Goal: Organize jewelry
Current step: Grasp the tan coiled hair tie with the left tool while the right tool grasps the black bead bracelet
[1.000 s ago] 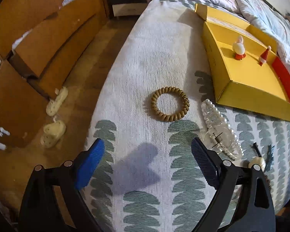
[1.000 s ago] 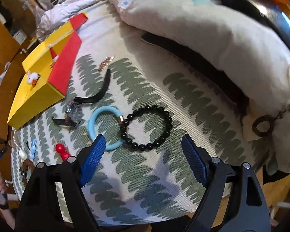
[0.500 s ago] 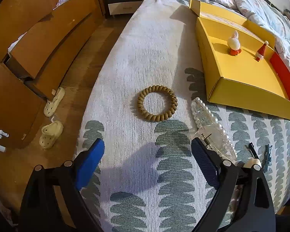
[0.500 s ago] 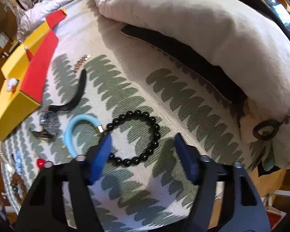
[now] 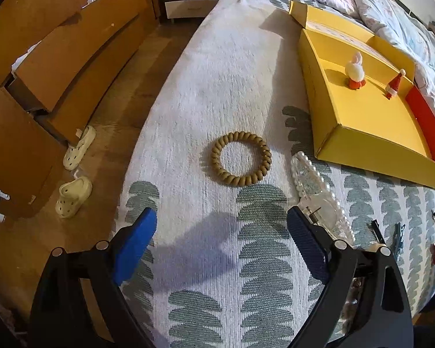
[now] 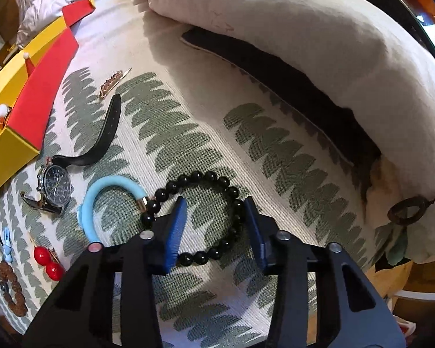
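My right gripper (image 6: pixel 213 211) is down on the bedspread, half closed, its blue pads either side of the right arc of a black bead bracelet (image 6: pixel 188 179); whether they grip it I cannot tell. A light blue bangle (image 6: pixel 101 191) and a black wristwatch (image 6: pixel 55 188) lie to its left. My left gripper (image 5: pixel 220 226) is open and empty above the bedspread. A tan coil hair tie (image 5: pixel 241 158) lies ahead of it, a clear pearl hair clip (image 5: pixel 319 197) to its right. The yellow box (image 5: pixel 362 116) holds two small figurines.
Red bead earrings (image 6: pixel 47 261), a blue clip (image 6: pixel 7 239) and a brown bead bracelet (image 6: pixel 13 287) lie at the left. A gold hair clip (image 6: pixel 113 82) lies farther off. A cream pillow (image 6: pixel 304 43) borders the right. Slippers (image 5: pixel 72 194) and wooden drawers (image 5: pixel 58 58) are past the bed's left edge.
My right gripper has dropped onto the black bead bracelet and its jaws have narrowed around the right arc. My left gripper stays open and has shifted only slightly.
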A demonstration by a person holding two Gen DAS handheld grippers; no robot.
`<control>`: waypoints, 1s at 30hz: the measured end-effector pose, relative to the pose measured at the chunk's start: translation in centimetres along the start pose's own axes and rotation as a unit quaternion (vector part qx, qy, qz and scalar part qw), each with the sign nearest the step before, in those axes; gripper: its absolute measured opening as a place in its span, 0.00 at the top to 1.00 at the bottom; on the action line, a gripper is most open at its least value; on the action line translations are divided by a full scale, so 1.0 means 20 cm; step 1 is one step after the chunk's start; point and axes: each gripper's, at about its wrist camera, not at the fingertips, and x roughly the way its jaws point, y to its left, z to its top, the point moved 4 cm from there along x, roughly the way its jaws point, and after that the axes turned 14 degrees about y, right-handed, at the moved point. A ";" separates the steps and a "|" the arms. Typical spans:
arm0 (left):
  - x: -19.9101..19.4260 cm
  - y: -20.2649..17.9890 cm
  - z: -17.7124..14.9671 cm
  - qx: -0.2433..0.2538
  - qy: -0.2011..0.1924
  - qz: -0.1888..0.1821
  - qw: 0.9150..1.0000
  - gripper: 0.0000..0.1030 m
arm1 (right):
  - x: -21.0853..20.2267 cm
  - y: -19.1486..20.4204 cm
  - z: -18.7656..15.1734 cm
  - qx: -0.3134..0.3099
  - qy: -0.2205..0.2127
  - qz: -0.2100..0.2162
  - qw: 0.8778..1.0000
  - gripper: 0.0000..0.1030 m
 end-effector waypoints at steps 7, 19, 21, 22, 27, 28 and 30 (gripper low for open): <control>0.03 0.02 0.06 -0.008 0.013 -0.025 1.000 0.13 | -0.03 -0.05 -0.04 0.007 0.001 0.017 1.000 0.75; 0.15 0.03 0.21 -0.033 0.047 -0.020 0.998 0.13 | -0.01 -0.06 -0.04 0.015 0.005 0.025 1.000 0.79; 0.19 0.05 0.21 -0.038 0.055 -0.017 0.998 0.13 | -0.01 -0.06 -0.03 0.014 0.004 0.022 1.000 0.79; 0.20 0.05 0.21 -0.038 0.057 -0.019 0.997 0.13 | 0.00 -0.06 -0.03 0.014 0.005 0.020 1.000 0.79; 0.25 0.04 0.22 -0.034 0.074 -0.031 0.996 0.13 | 0.01 -0.04 -0.02 0.015 0.003 0.017 1.000 0.78; 0.25 0.03 0.23 -0.031 0.076 -0.031 0.996 0.13 | 0.00 -0.04 -0.02 0.015 0.002 0.016 1.000 0.78; 0.27 0.01 0.23 -0.024 0.078 -0.034 0.996 0.13 | 0.01 -0.04 -0.02 0.014 0.000 0.015 1.000 0.78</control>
